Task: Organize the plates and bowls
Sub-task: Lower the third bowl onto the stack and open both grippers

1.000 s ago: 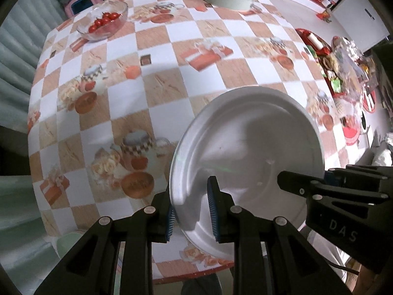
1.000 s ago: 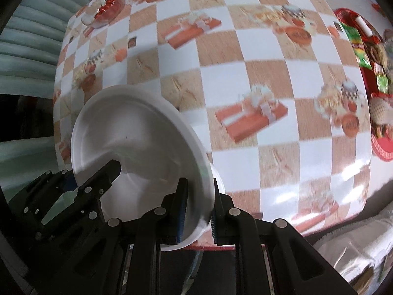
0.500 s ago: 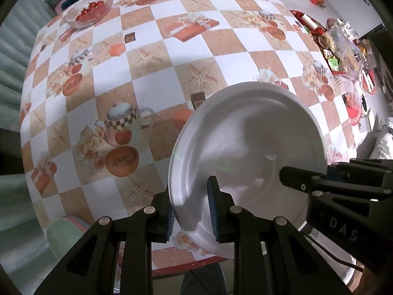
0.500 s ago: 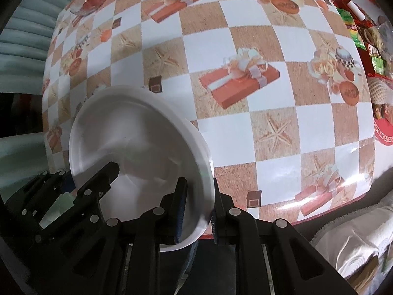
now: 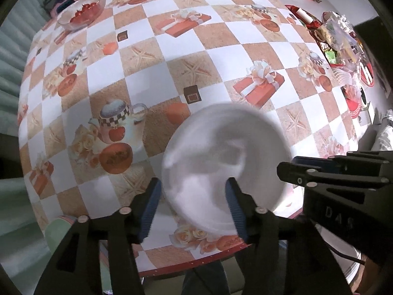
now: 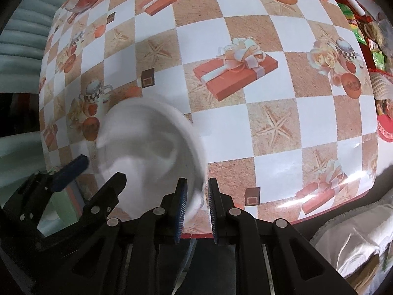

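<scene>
Left wrist: white plate (image 5: 221, 162) smeared, perhaps by motion.

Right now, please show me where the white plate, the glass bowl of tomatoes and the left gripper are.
white plate (image 5: 221, 152), left wrist view, blurred inner surface.
glass bowl of tomatoes (image 5: 84, 12), left wrist view, the red tomatoes inside.
left gripper (image 5: 192, 204), left wrist view, midway between fingertips.

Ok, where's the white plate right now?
The white plate is blurred at the table's near edge, its rim between the right gripper's pads.
</scene>
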### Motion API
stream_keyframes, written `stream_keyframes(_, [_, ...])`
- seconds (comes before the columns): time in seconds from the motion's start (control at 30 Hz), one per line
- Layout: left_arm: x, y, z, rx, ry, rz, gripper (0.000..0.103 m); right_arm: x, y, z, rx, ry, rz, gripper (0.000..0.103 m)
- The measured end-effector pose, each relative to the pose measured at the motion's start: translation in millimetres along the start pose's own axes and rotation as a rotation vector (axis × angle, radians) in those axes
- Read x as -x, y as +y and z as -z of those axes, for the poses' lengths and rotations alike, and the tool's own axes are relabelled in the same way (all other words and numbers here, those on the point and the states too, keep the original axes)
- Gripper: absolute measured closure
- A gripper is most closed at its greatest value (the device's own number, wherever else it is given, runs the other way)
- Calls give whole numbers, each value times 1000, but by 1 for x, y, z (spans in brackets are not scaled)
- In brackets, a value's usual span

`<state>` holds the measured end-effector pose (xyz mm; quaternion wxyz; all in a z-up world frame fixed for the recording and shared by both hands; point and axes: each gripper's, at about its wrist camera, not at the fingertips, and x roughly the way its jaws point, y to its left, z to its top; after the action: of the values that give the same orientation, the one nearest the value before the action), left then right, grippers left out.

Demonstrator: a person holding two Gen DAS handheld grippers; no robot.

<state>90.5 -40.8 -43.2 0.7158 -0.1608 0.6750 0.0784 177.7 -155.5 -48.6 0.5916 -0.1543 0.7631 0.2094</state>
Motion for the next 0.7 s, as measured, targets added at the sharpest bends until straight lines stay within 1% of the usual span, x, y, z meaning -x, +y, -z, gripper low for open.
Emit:
stream_keyframes(0.03, [1,1,0,5,-5,2,35,0,-2,0,-5,2,0,84])
stream_keyframes(0.07, [2,3,0,9,-10,-1,32,1,-3,0,-8,3,2,74])
stream_keyframes(0.1, [4,4,0,11,-16,-11,30,2,-5,-1,-13,0,5,46])
stream_keyframes(0.13, [5,6,0,14,-19,-11,27,5,-9,-1,-24,-11,4,15])
stream_keyframes(0.17, [6,8,1,17,-22,-6,24,7,-11,-1,-31,-22,-4,9])
stream_keyframes(0.27, [9,16,4,25,-28,3,24,14,-16,1,-51,-33,-24,7])
stream_keyframes(0.43, [9,30,16,33,7,23,24,14,-20,3,-63,-19,19,7])
stream_keyframes(0.5, [9,37,22,42,18,20,24,14,-24,8,-77,-14,29,7])
stream_keyframes(0.7, [5,56,37,97,62,15,24,8,-23,22,-109,3,48,7])
